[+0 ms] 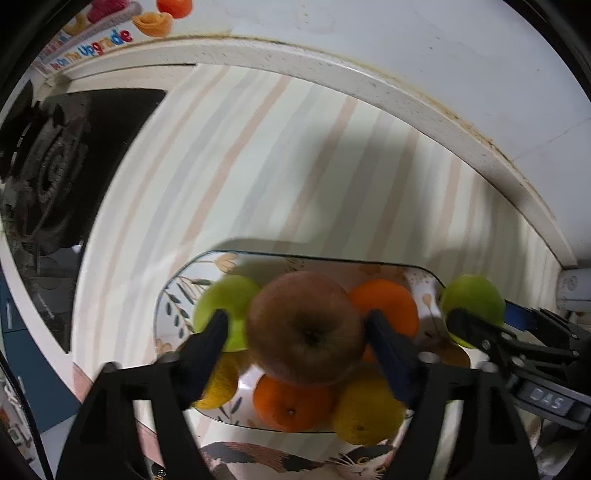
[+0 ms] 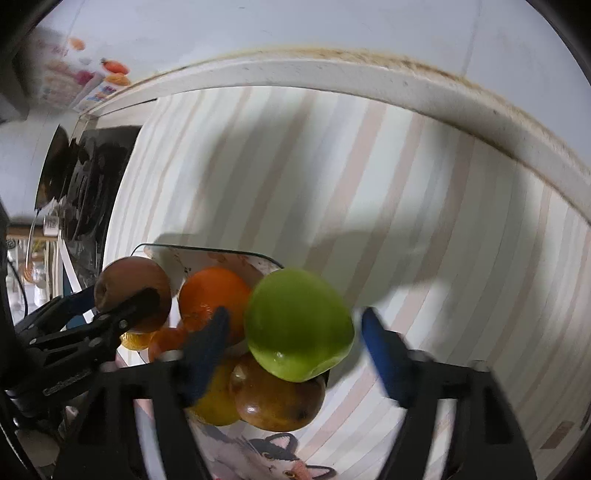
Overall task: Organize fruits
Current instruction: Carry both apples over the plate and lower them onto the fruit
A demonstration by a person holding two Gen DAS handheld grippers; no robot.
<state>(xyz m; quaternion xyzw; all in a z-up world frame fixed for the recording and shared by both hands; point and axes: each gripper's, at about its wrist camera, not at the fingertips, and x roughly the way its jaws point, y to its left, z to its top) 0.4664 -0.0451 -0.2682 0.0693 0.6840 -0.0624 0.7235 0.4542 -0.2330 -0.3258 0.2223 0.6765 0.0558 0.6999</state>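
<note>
A floral glass tray [image 1: 173,291] on the striped cloth holds oranges [image 1: 388,302], yellow citrus [image 1: 364,410] and a green apple [image 1: 229,295]. My left gripper [image 1: 299,328] is shut on a brown-red apple [image 1: 304,332] above the tray. My right gripper [image 2: 295,325] holds a green apple [image 2: 299,328] just right of the tray [image 2: 166,254]; a gap shows at its right finger. In the right wrist view, the left gripper with the brown apple [image 2: 129,291] is at left, and another brown apple [image 2: 277,402] lies in the tray. The right gripper's green apple shows in the left view [image 1: 474,299].
A gas stove [image 1: 48,177] stands at the left. A white raised ledge [image 1: 332,74] and wall border the counter at the back. A poster [image 1: 110,33] hangs at the far left. A cat picture [image 2: 280,458] is on the cloth near me.
</note>
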